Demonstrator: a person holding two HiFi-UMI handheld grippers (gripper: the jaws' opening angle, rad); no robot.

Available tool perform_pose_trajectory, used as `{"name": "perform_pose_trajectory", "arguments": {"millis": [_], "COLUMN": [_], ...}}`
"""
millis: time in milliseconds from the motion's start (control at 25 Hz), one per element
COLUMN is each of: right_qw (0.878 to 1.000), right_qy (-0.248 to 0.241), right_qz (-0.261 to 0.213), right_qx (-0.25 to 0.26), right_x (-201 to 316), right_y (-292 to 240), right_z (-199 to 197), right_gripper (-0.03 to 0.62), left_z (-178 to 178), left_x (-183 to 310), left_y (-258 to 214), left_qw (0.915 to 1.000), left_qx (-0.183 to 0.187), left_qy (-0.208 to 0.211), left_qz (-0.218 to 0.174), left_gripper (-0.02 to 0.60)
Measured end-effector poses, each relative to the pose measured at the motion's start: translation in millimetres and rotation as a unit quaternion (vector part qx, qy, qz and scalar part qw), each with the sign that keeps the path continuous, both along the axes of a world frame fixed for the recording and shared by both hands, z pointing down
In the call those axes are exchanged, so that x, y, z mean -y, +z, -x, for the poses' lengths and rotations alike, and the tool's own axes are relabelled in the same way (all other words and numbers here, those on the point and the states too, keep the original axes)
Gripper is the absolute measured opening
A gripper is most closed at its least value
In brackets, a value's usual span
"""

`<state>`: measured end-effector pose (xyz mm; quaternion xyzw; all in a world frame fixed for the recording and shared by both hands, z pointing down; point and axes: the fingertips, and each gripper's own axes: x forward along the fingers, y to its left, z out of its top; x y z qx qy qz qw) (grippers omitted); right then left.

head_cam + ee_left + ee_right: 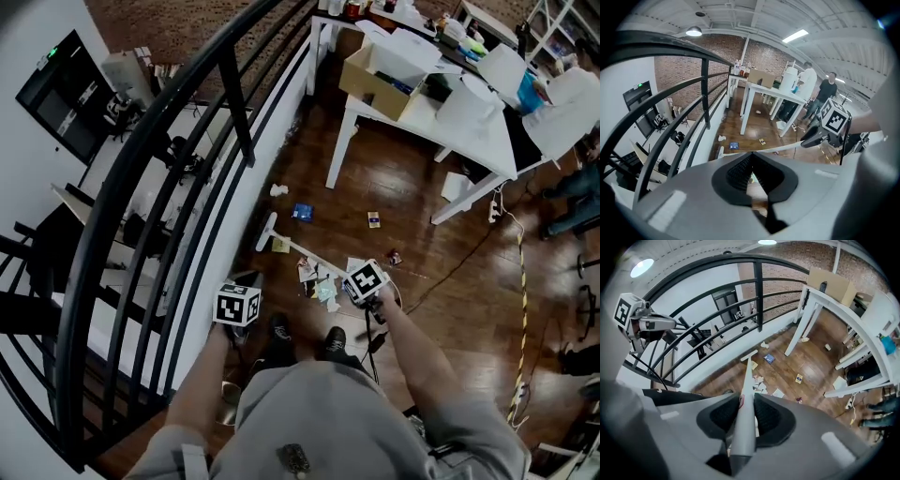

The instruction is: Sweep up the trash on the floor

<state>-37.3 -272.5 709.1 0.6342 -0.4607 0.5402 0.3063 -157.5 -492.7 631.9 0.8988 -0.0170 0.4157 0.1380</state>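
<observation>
Several scraps of trash (319, 283) lie heaped on the floor (422, 234) at lower centre; you seem mid-sweep, right hand-held gripper (742, 403) grasping the broom (268, 232) by its handle, left hand-held gripper (752, 163) clenched shut, and next should draw the blue packet (302, 212) in.

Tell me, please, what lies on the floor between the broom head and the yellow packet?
A blue packet lies between the broom head and the yellow packet; the head view shows it.
</observation>
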Motion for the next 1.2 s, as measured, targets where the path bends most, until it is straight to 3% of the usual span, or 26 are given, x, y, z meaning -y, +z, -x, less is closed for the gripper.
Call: {"name": "perform_pose_trajectory", "arguments": {"millis": [320,1000,1200], "right_qw": [0.998,0.984,0.985], "right_qy": [0.054,0.169,0.167], "right_qz": [0.029,0.042,0.041], "right_qx": [0.012,0.038,0.029], "right_x": [-26,-218,-240], "right_y": [4,-3,-10], "right_z": [20,56,61], "right_gripper": [0.1,0.101,0.1], "left_z": [-15,-81,-91], "left_x": [14,-92,-131], "left_y": [13,16,22], "left_qw": [0.9985,0.9848,0.9801], "left_qx": [0.009,0.018,0.022], "left_qy": [0.052,0.172,0.197], "left_qz": [0.014,0.008,0.008], "left_gripper": [0.008,0.008,0.008]}}
